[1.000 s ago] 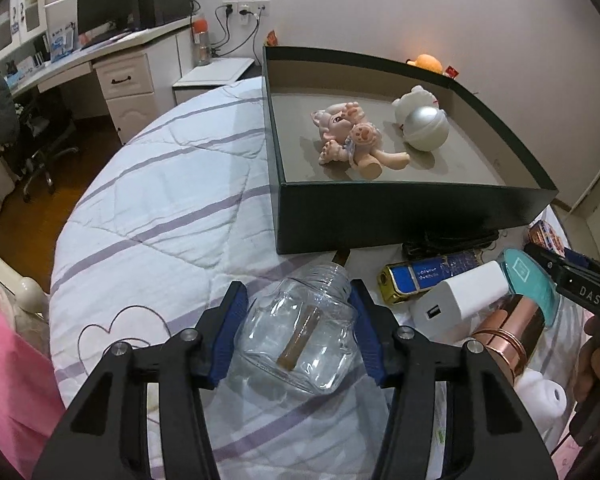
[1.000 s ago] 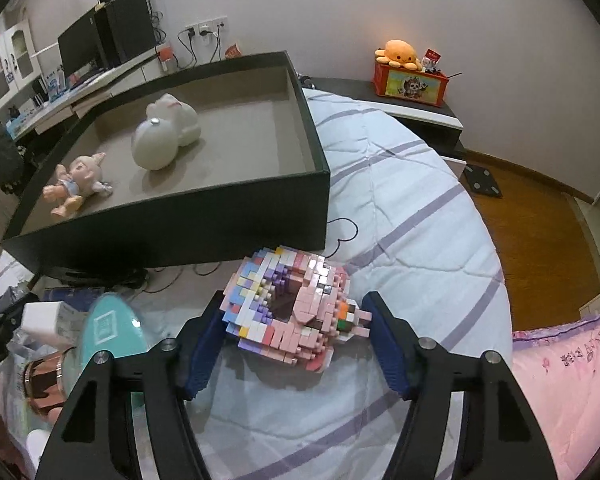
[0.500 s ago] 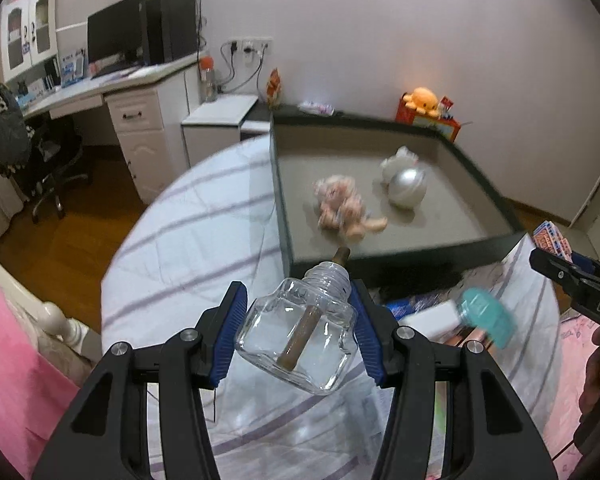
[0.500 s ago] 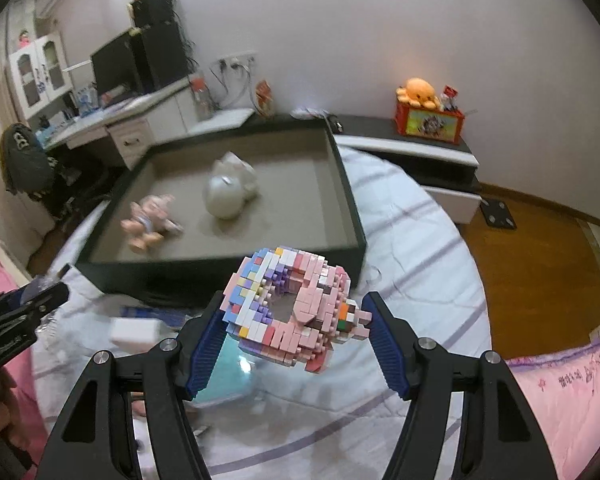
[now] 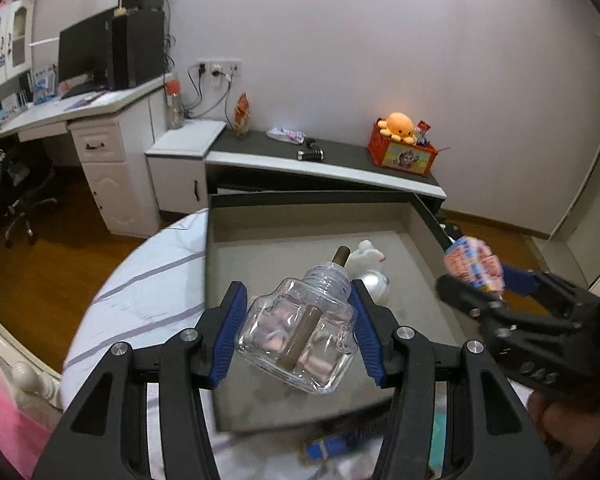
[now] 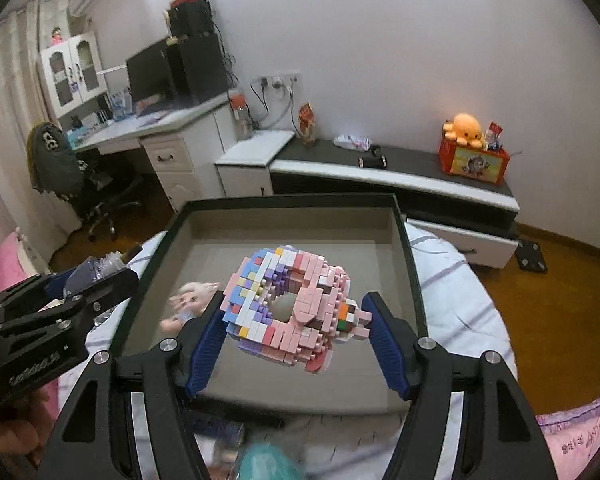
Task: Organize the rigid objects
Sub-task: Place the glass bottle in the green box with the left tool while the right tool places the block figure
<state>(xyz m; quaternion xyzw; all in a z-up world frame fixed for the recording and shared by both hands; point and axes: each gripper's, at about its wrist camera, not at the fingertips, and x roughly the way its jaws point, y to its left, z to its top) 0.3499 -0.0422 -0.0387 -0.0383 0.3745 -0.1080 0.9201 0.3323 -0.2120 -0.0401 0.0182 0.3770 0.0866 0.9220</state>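
My left gripper (image 5: 298, 328) is shut on a clear glass bottle (image 5: 300, 340) with a brown wick, held in the air above the near part of the dark open box (image 5: 214, 240). My right gripper (image 6: 296, 328) is shut on a pink and pastel brick donut (image 6: 292, 304), held above the same box (image 6: 410, 264). The right gripper also shows at the right in the left wrist view (image 5: 500, 300); the left gripper shows at the left in the right wrist view (image 6: 60, 304). In the box lie a small doll (image 6: 192, 300) and a silver ball (image 5: 376, 284) by a white toy (image 5: 366, 256).
The box rests on a white striped bedcover (image 5: 140, 300). Blurred small items lie on the bed before the box: something blue (image 5: 332, 446) and something teal (image 6: 268, 460). A low cabinet (image 6: 400, 176) with an orange plush, a desk (image 6: 172, 128) and an office chair stand behind.
Both grippers have risen from the bedcover with their objects and moved forward over the box. The loose items on the bed have dropped below the views.
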